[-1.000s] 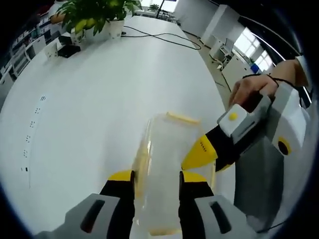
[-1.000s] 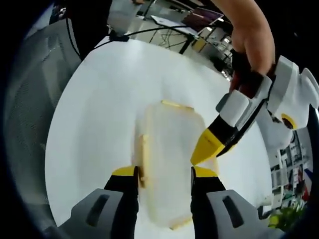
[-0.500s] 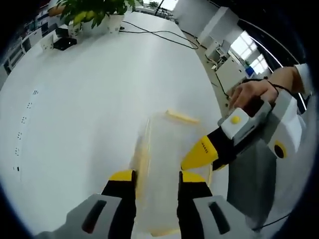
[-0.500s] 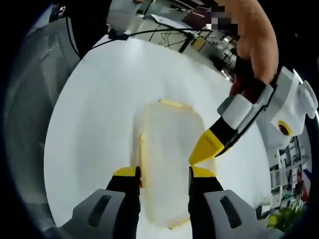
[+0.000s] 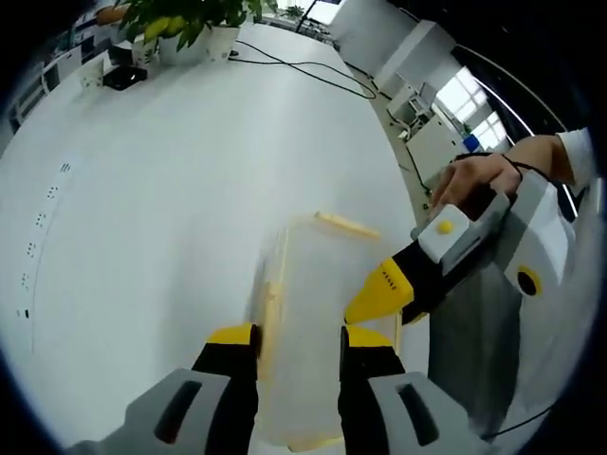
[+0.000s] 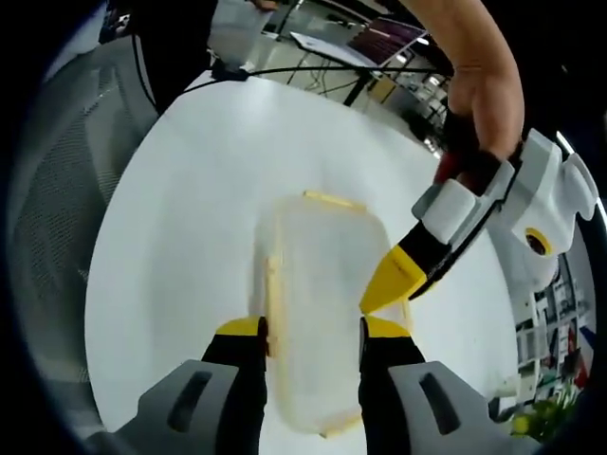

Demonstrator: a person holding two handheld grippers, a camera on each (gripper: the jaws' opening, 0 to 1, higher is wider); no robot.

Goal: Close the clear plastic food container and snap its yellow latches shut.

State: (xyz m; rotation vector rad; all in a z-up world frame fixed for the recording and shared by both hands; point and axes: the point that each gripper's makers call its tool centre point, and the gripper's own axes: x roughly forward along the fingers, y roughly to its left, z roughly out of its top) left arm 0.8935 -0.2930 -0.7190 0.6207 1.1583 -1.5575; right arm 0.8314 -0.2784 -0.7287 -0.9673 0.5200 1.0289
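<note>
In the left gripper view I see the white bench taking up most of the frame, with a potted plant at the upper left and a black cable trailing along the top. The clear food container lies on the bench at lower centre, lid on top; a yellow latch shows on its far edge and another latch along its left side. My left hand-held gripper rises from the bottom with its jaws spread apart over the container, gripping nothing. My right hand-held gripper enters from the right, its yellow tips together and pointing at the container's right edge, with my hand behind it.

In the right gripper view, the right hand-held gripper straddles the container with its jaws parted, released. The left hand-held gripper reaches the container's right edge.
</note>
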